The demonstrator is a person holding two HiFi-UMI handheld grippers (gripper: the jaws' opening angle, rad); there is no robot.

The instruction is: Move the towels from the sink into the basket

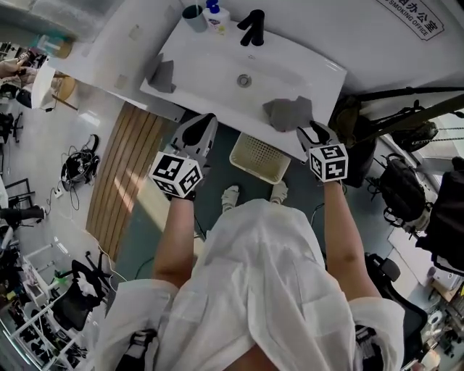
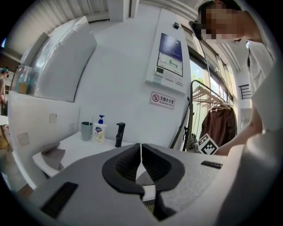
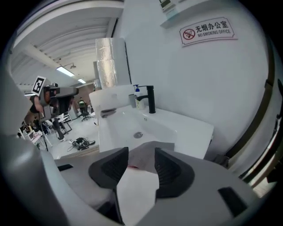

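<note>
Right gripper is at the front right corner of the sink, jaws wide apart. The right towel lies crumpled just ahead, showing in the gap between them. The pads aren't pressing on it, so nothing is gripped. That towel reaches right to the sink's front edge.

Left gripper is closed, tips touching, with nothing between them. In the head view it sits just off the front edge, left of centre. The left towel is bunched at the sink's far left edge, well apart from both grippers.

The basket stands on the floor below the front rim, between the two grippers, with its top open.

For room to move, the basin around the drain is bare. The faucet, cup and soap bottle line the back edge by the wall. There is open floor to the left. On the right, dark bags crowd close to the right arm.

The sink rim covers the basket's far side, and the left gripper view catches only a sliver of its mesh under the jaws. In the head view the right gripper hides the near corner of the right towel. The person's white clothing blocks the floor nearest the camera.
</note>
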